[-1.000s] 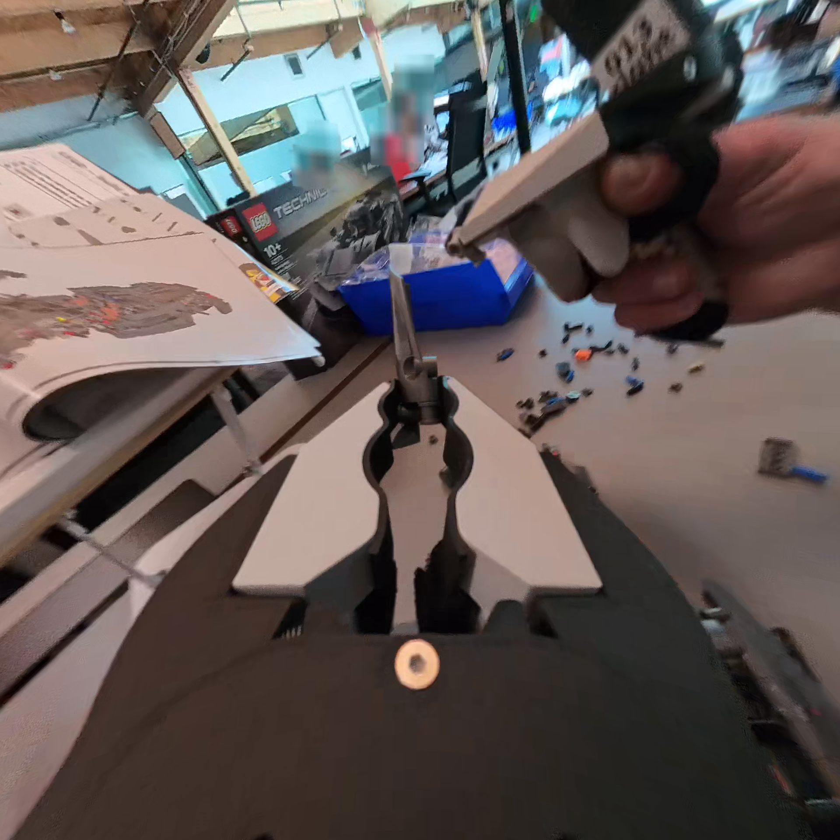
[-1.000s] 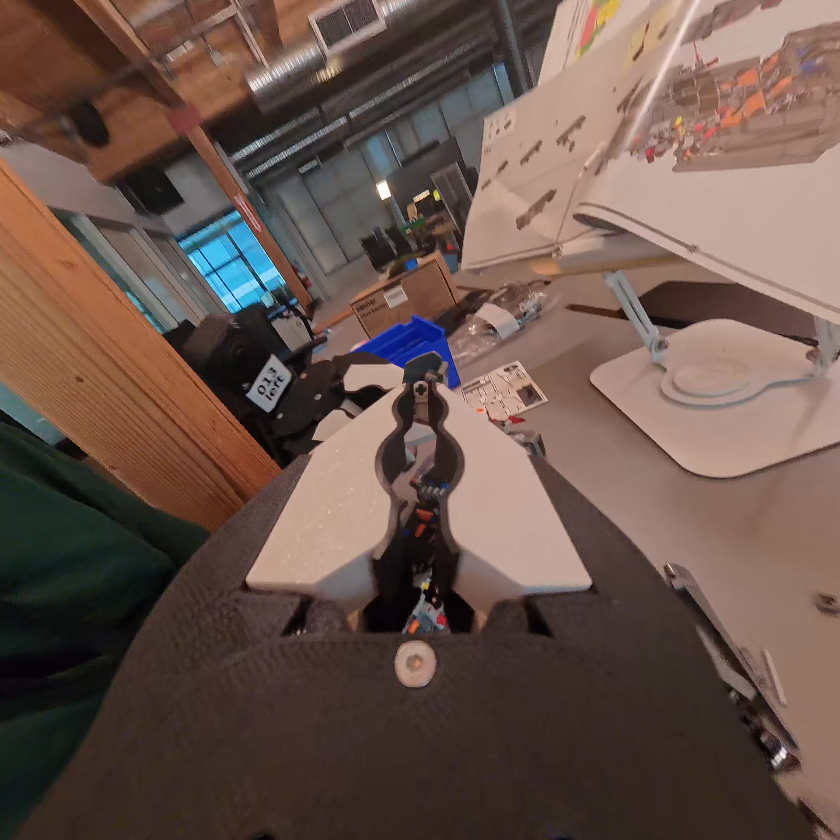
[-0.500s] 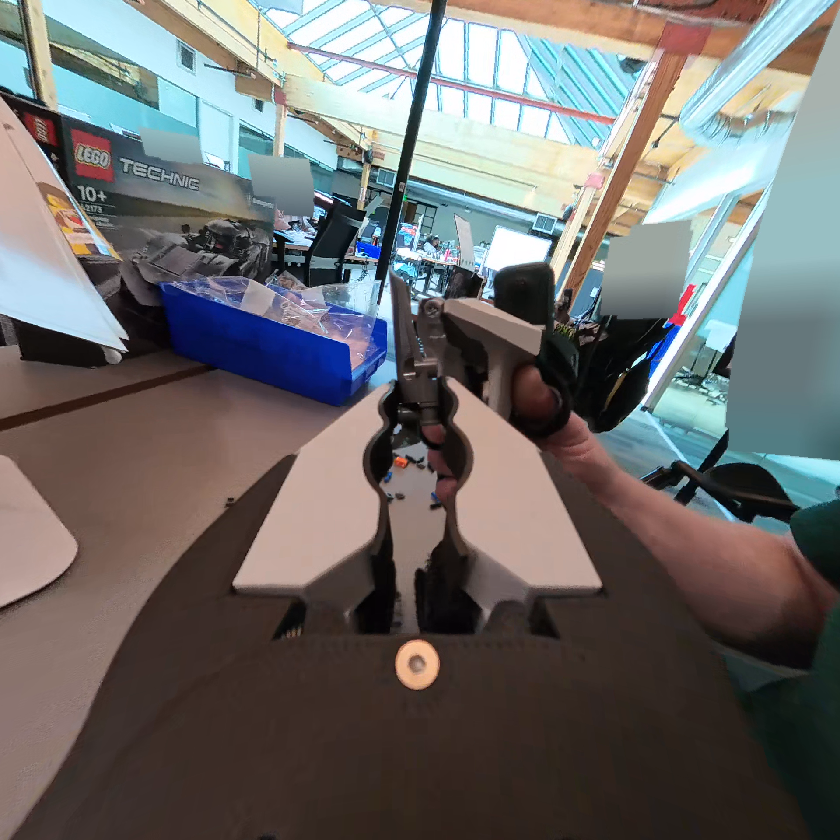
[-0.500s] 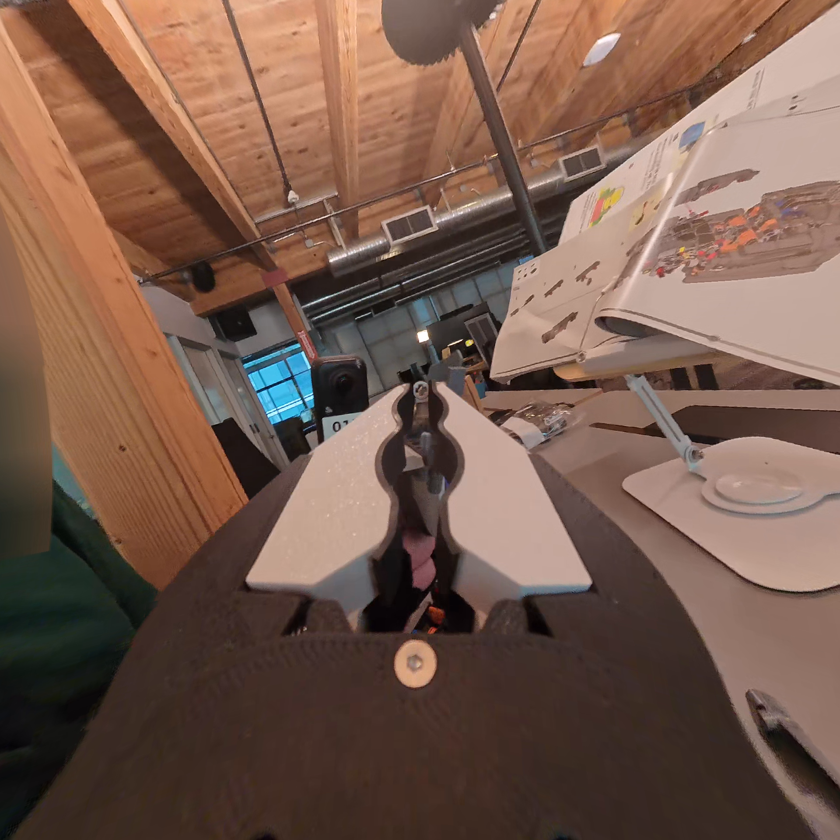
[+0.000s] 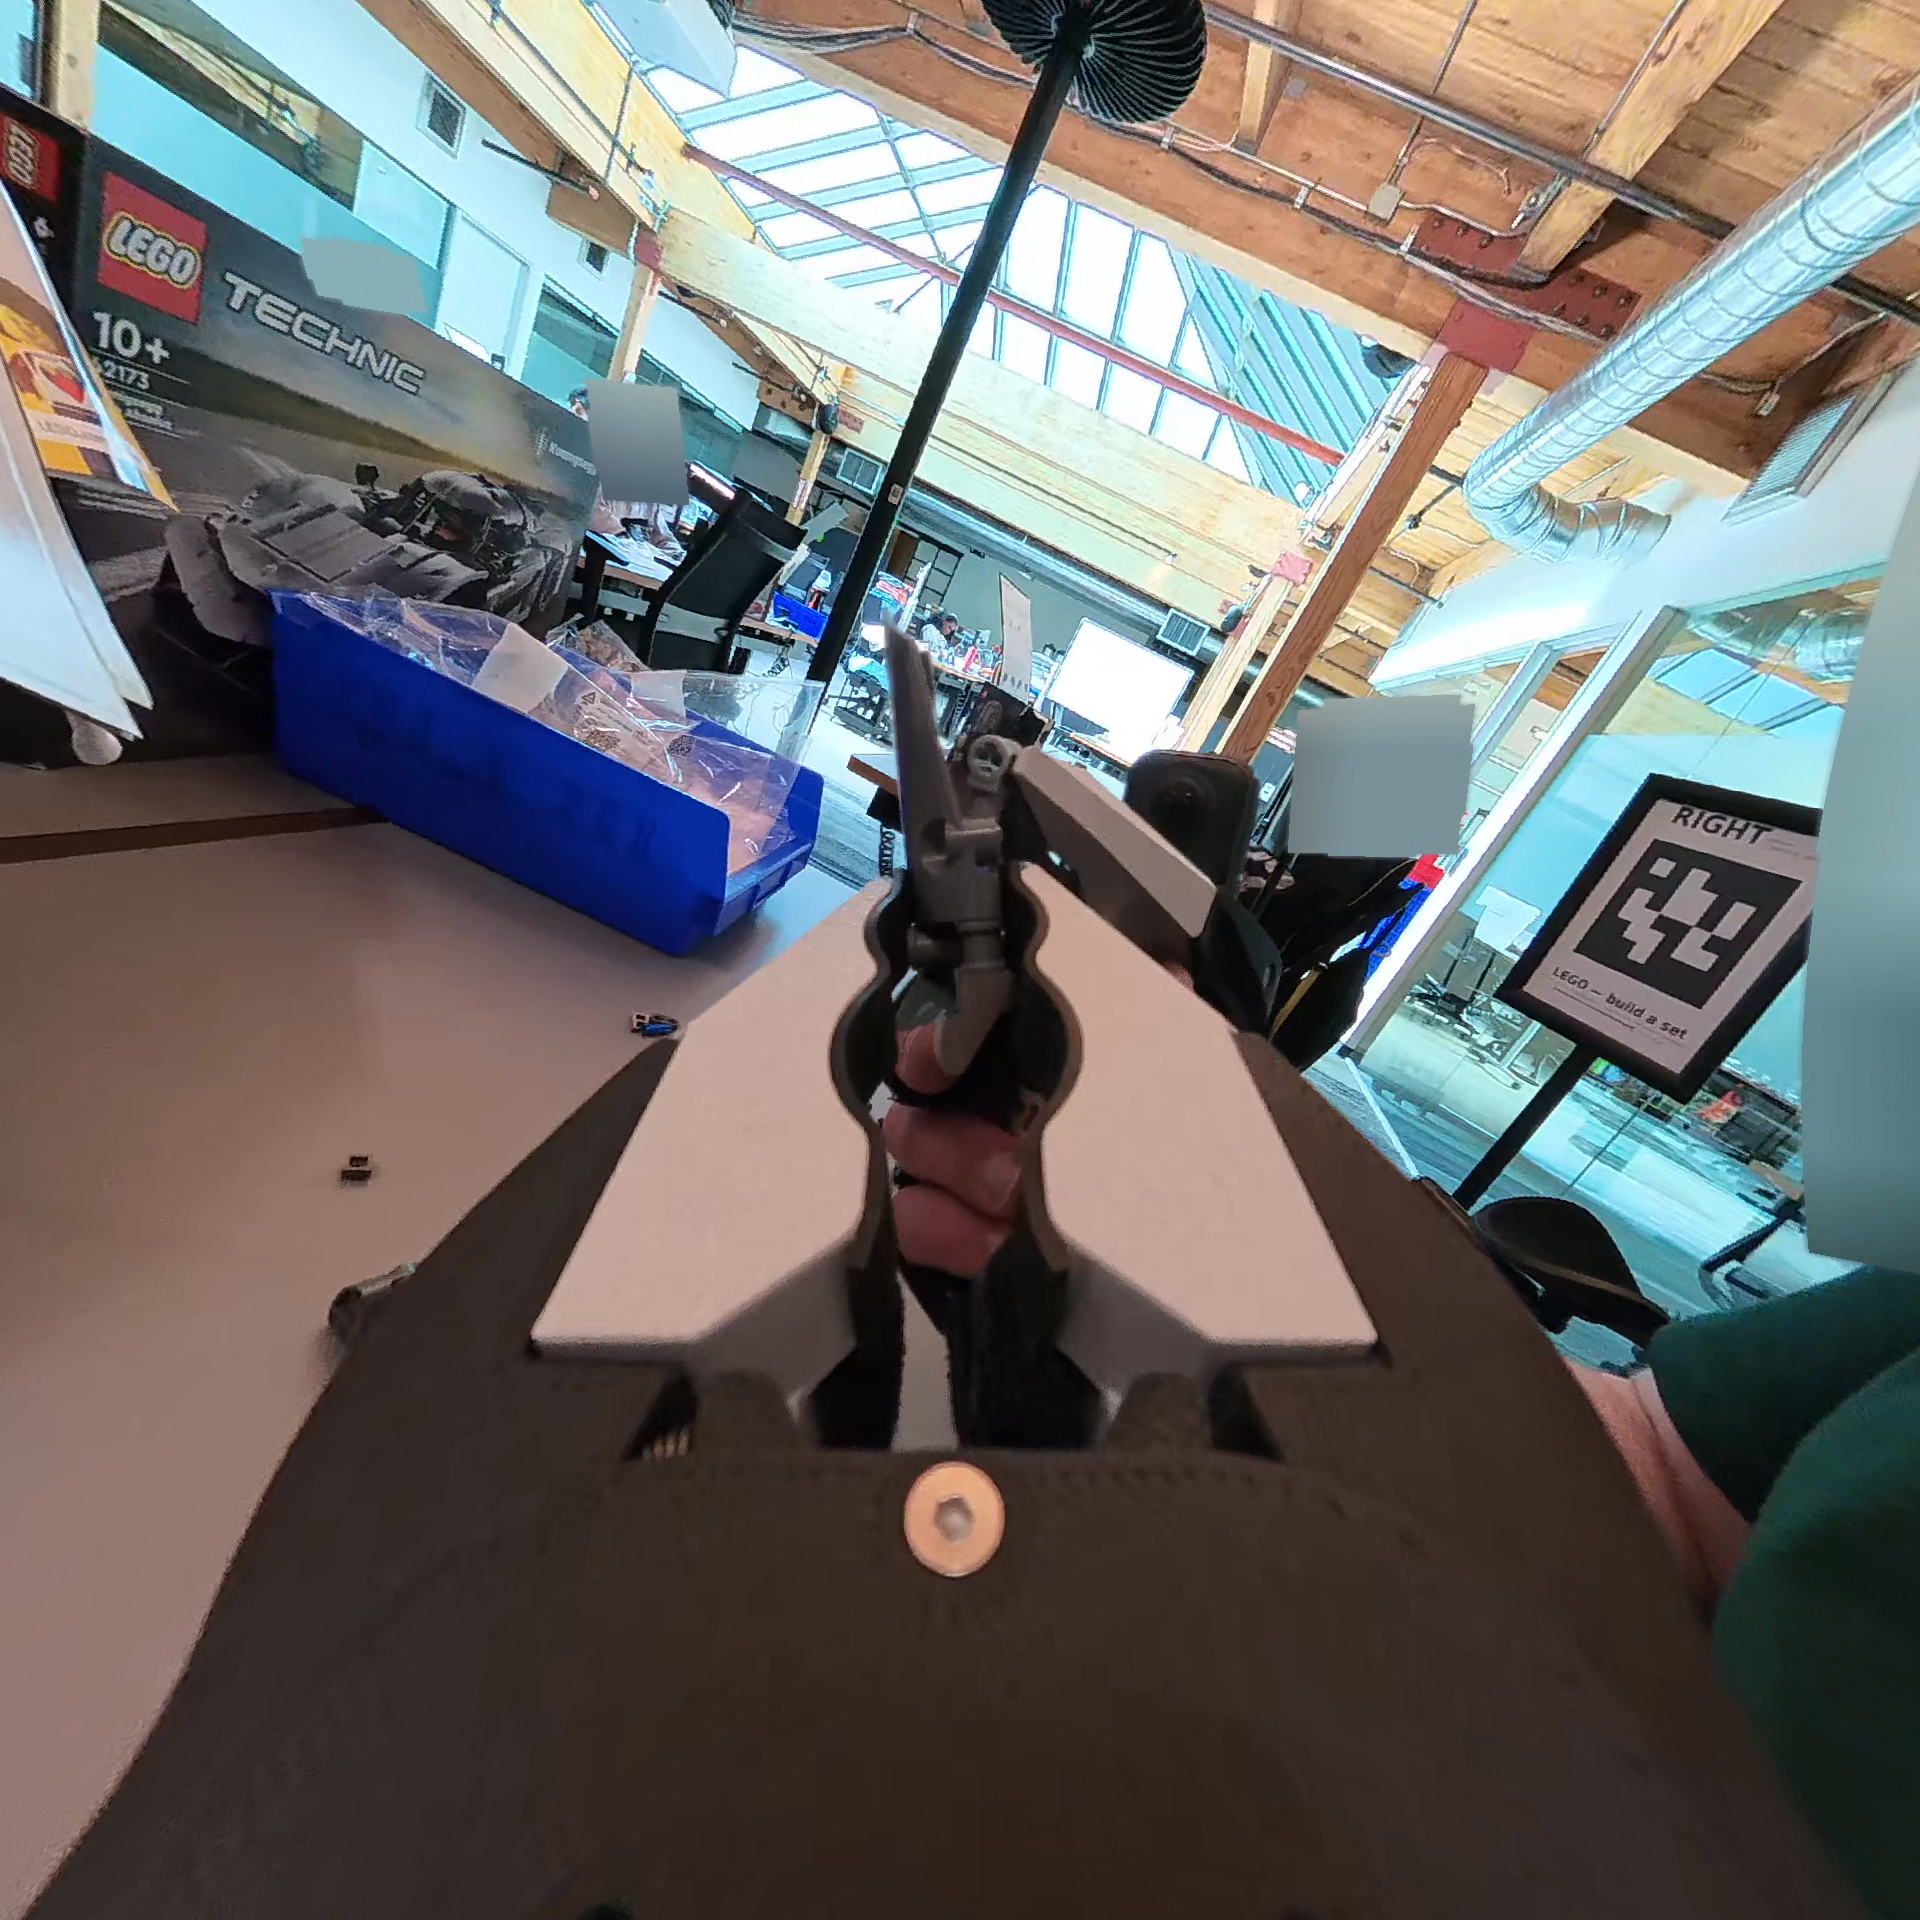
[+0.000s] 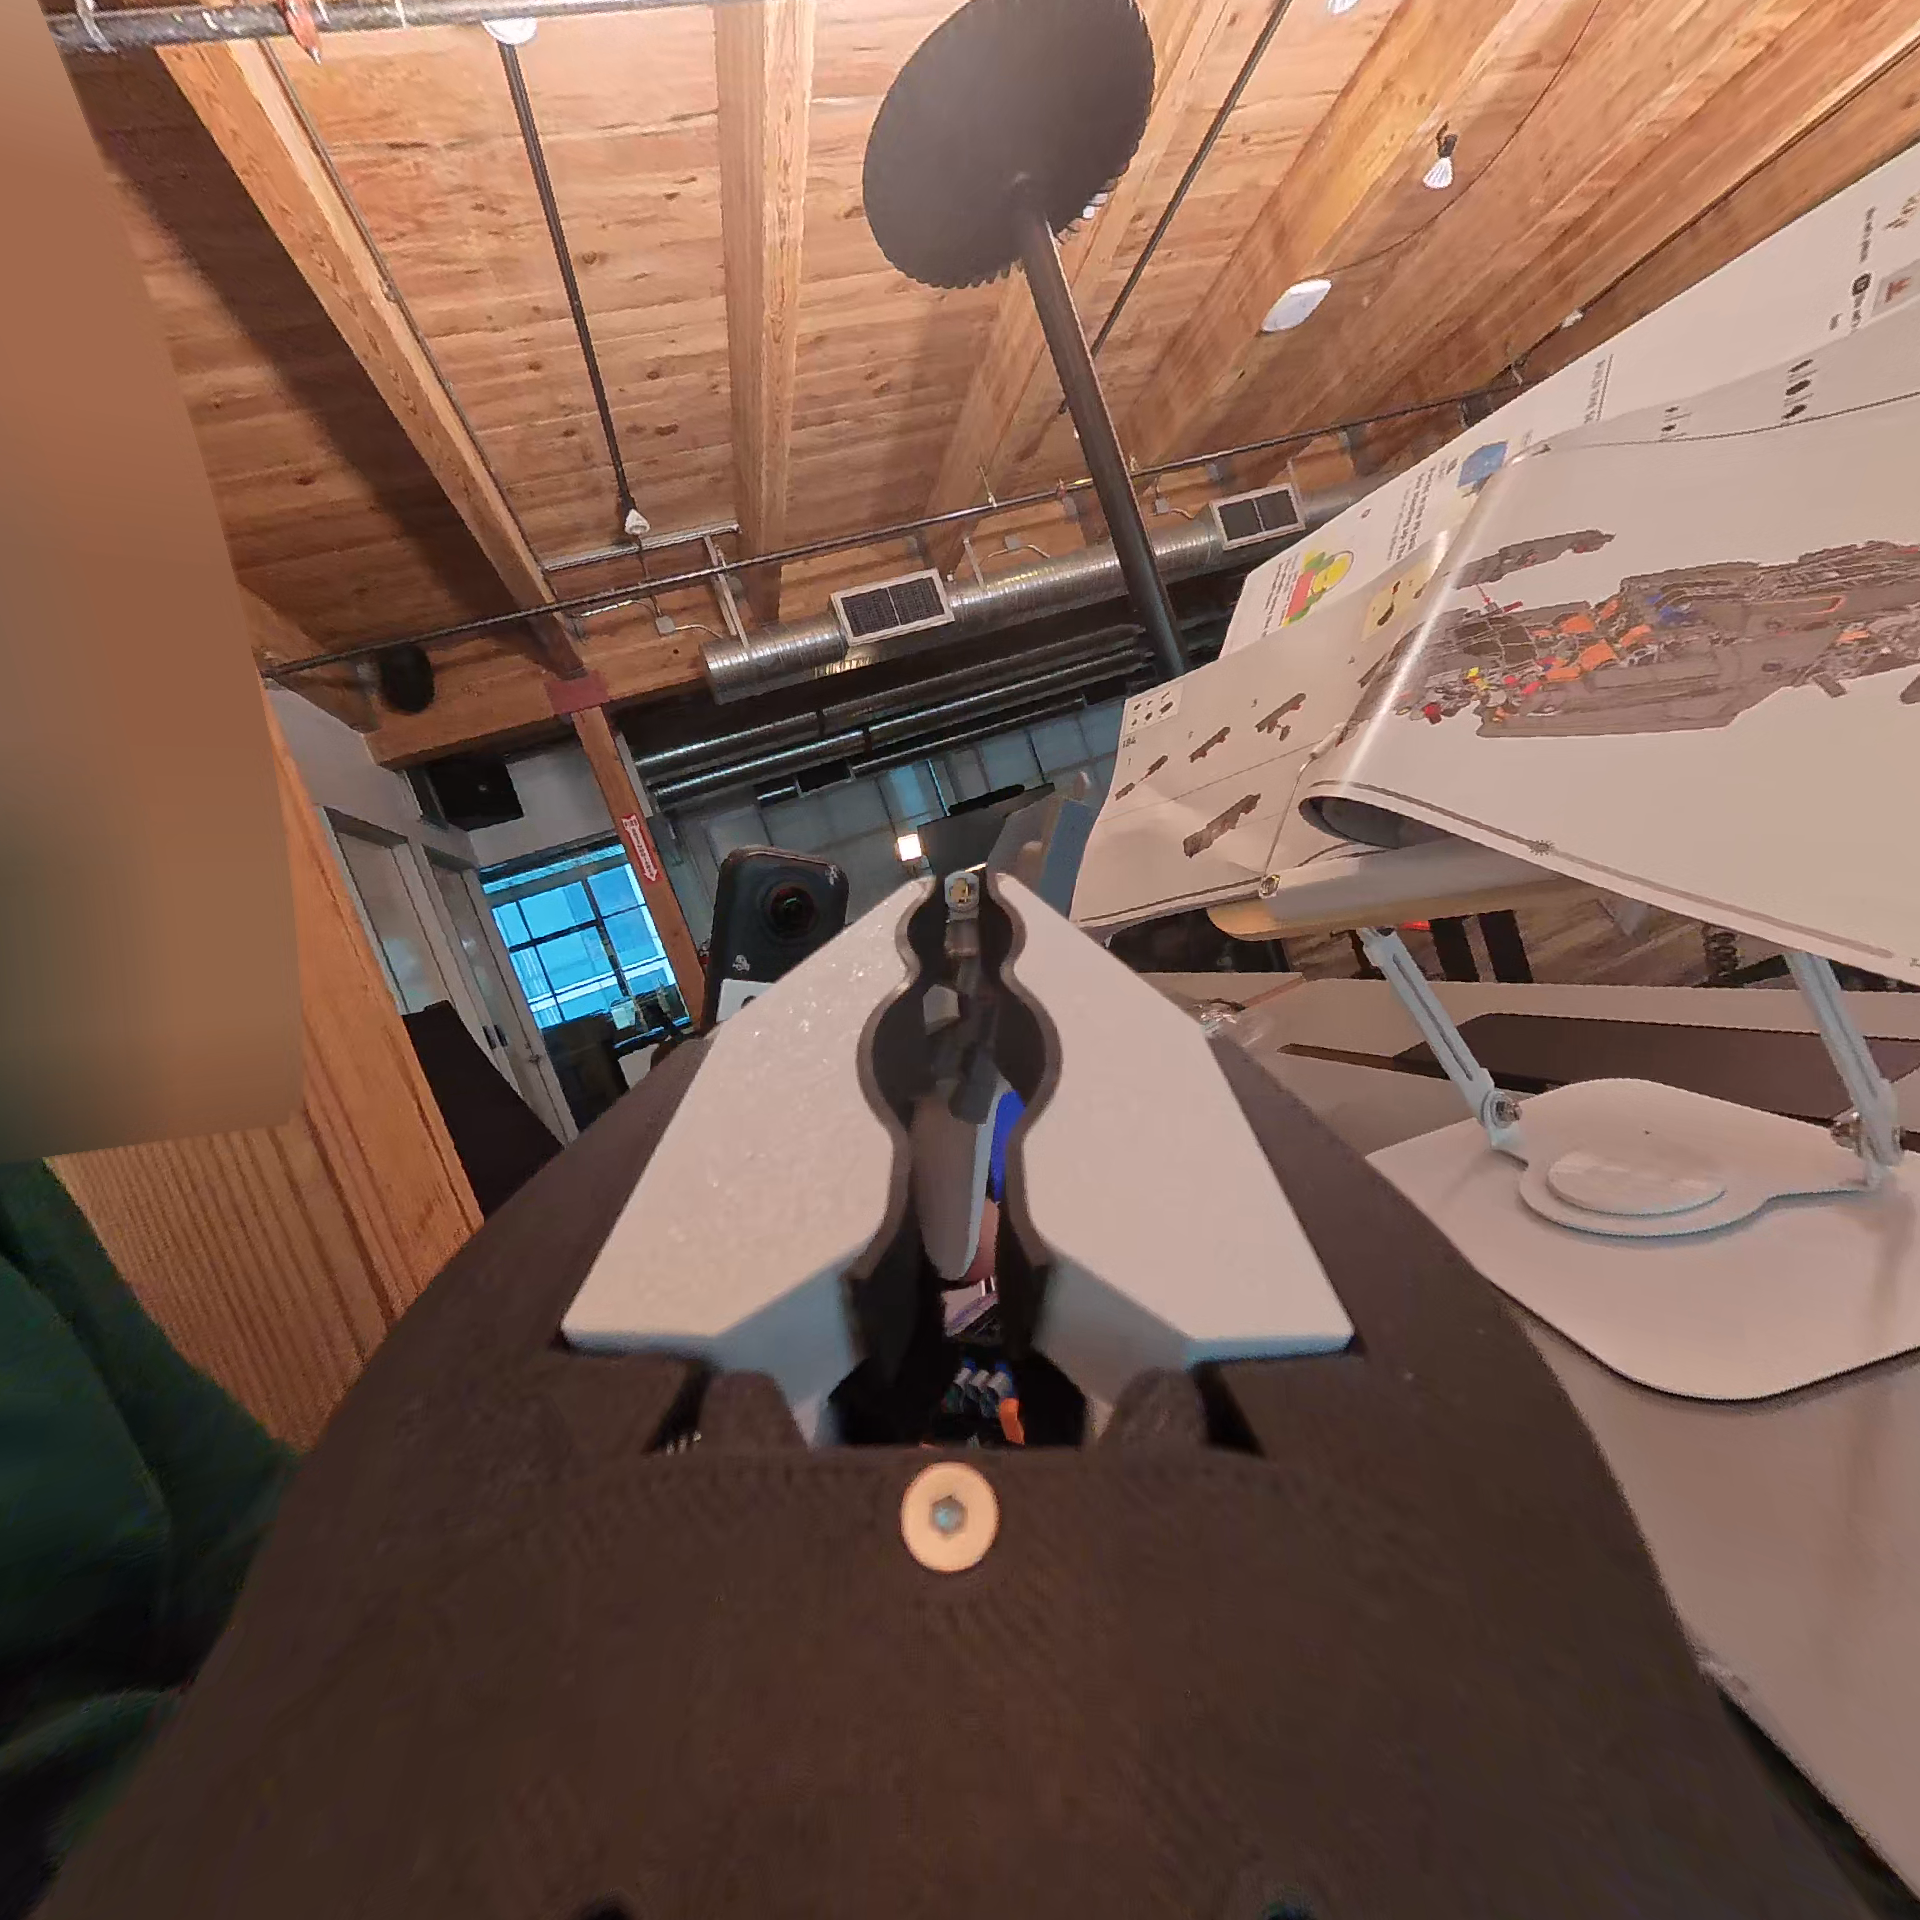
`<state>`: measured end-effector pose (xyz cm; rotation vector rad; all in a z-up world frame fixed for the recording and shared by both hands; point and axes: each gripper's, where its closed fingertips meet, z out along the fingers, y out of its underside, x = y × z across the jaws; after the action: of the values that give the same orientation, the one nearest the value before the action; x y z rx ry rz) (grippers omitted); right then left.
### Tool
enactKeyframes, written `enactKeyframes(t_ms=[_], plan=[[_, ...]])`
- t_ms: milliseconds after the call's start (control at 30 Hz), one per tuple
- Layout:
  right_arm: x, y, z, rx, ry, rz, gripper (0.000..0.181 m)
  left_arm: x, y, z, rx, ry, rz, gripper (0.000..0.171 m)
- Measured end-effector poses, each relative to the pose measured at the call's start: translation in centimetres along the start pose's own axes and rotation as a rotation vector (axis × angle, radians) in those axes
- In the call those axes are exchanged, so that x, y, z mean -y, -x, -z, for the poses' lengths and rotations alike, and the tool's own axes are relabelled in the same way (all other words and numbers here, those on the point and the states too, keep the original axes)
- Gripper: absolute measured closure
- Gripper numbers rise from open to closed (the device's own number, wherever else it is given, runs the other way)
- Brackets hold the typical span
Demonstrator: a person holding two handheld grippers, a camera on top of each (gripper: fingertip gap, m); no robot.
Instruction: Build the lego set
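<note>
You're mid-join, both tools raised off the table (image 5: 208, 1039) and tip to tip; left gripper (image 5: 954, 914) is closed on a grey lego assembly (image 5: 951, 862), a long grey blade-like panel sticking up above a small connector, pinched at the very tips; right gripper (image 6: 964, 904) is closed on a small light-grey pin piece (image 6: 961, 891), again right at the tips; in the left wrist view the right gripper's white finger (image 5: 1112, 847) meets the top of the assembly and the pin's round end sits against it; I can't tell whether the pin is seated or only touching.

Next move, as I judge it: line the pin's axis up with the hole in the connector, then push straight along that axis; both grips are tip-only, so any sideways load will likely twist a part out; keep the left one rigid as the anvil.

Versus 1 s ago: the left tool looked down at the table with loose parts scattered there, and your right tool came in from above, apart from the assembly; by 0.5 s ago both had tilted up and closed the gap; now they're in contact and aimed higher, ceiling filling the right view; both grips unchanged throughout.

Background: blue bin (image 5: 520, 790) of bagged parts, set box (image 5: 312, 416) behind it, instruction book (image 6: 1558, 644) on its stand (image 6: 1621, 1184) to the right; 2 stray bits on the table.
</note>
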<state>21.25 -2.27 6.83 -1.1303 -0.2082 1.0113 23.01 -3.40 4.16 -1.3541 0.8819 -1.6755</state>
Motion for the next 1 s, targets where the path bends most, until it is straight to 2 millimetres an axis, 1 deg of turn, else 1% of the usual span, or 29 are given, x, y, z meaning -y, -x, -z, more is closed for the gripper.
enactKeyframes(t_ms=[167, 300, 433, 633, 867, 1000], plan=[[0.2, -0.1, 0.2, -0.013, -0.002, 0.032, 0.178, 0.1, -0.2, -0.1, -0.017, -0.012, 0.043, 0.157], [0.3, 0.0, 0.3, -0.003, 0.023, 0.061, 0.177, 0.2, -0.4, -0.2, -0.027, -0.004, 0.042, 0.157], [0.2, -0.2, 0.4, -0.01, 0.06, 0.071, 0.177, 0.0, -0.2, -0.2, -0.031, 0.005, 0.07, 0.157], [-0.1, -0.5, 0.7, -0.021, 0.123, 0.09, 0.177, -0.4, 0.1, -0.2, -0.003, 0.037, 0.013, 0.157], [-0.4, -0.5, 0.8, -0.038, 0.223, 0.182, 0.177, -0.8, 0.0, -0.2, -0.032, 0.082, 0.02, 0.157], [-0.7, -0.6, 0.9, -0.041, 0.254, 0.175, 0.177, -1.0, 0.1, -0.1, -0.046, 0.097, 0.017, 0.157]])
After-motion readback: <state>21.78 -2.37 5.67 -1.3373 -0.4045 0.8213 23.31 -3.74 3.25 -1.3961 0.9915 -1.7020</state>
